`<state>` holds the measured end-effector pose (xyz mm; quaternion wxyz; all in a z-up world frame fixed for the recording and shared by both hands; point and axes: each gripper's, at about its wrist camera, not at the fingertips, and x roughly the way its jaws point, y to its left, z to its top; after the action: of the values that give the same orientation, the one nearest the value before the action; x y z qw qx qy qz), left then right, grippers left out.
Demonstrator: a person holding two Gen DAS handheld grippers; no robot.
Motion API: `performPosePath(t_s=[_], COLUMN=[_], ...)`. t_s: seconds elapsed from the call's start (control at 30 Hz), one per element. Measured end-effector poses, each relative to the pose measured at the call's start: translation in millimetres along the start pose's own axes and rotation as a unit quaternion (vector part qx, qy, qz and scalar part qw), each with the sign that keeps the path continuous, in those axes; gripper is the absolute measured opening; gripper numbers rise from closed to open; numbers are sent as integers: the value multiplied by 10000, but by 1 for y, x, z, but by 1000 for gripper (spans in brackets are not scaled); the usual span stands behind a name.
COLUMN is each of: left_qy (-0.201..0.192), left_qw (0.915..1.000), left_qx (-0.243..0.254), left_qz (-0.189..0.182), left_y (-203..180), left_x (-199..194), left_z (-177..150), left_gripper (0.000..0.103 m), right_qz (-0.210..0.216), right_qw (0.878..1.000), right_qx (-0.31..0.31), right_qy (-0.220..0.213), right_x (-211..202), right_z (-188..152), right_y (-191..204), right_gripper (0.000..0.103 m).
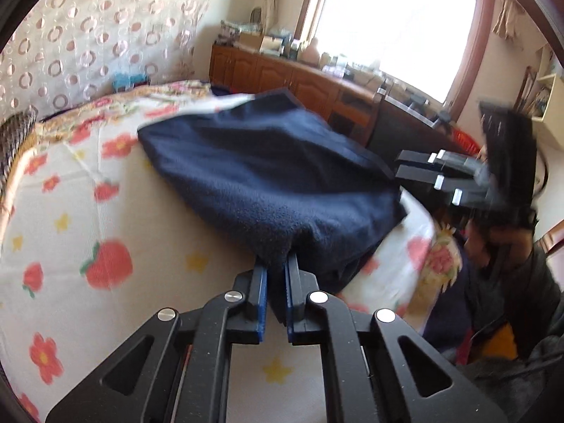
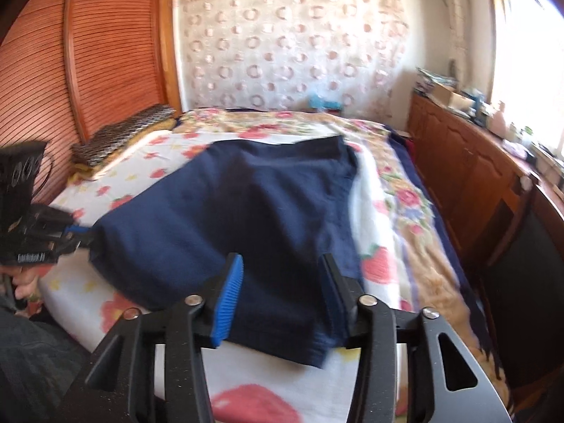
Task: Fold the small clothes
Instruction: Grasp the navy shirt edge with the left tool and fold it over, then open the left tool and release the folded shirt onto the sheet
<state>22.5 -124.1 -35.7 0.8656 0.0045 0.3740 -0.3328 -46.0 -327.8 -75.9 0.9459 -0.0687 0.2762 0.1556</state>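
Navy cloth [image 1: 268,176] lies spread on the bed [image 1: 88,211], over a white sheet printed with red strawberries, flowers and yellow stars. My left gripper [image 1: 276,275] has its jaws clenched on a bunched corner of that cloth, the blue pads [image 1: 261,282] pinching the fabric and lifting it slightly off the sheet. In the right wrist view the same gripper [image 2: 79,238] shows at the left edge, biting the cloth's near-left corner, with a hand [image 2: 23,283] beneath it.

My right gripper [image 2: 282,271] stands released: its jaws are apart, one either side of the cloth's near edge, with fabric between them but neither pad pressing on it. From the left wrist view that gripper [image 1: 416,169] hangs just beyond the cloth's right side, blurred.

Writing: a small white label on the left gripper's body, seen from the right wrist camera, is too blurred for me to read. I can make out no other lettering.

A folded patterned blanket [image 2: 123,134] sits near the wooden headboard [image 2: 88,53]; wooden cabinets [image 2: 476,162] run beside the bed under a bright window [image 1: 398,24].
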Motion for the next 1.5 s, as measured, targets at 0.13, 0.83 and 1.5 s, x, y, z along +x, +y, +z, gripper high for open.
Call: performPosePath(t_s=[0.13,0.83,1.5], left_qy=[-234,-540,-451], left_qw=[9996,9984,9962], left_qx=[135,-141,-427], left_qz=[-32,8,605], left_y=[-7,9,69], left_x=[-9,-8,19], left_z=[25,56,94], left_gripper=[9,8,9], right_qz=[448,207,-115], right_qw=[9989,9946,9941], right_qx=[-151,-710,-951], right_qy=[57,728,-509], right_x=[10,66,58], right_z=[-1,-14,88], right_y=[22,11,-9], right_gripper=[58,70,8])
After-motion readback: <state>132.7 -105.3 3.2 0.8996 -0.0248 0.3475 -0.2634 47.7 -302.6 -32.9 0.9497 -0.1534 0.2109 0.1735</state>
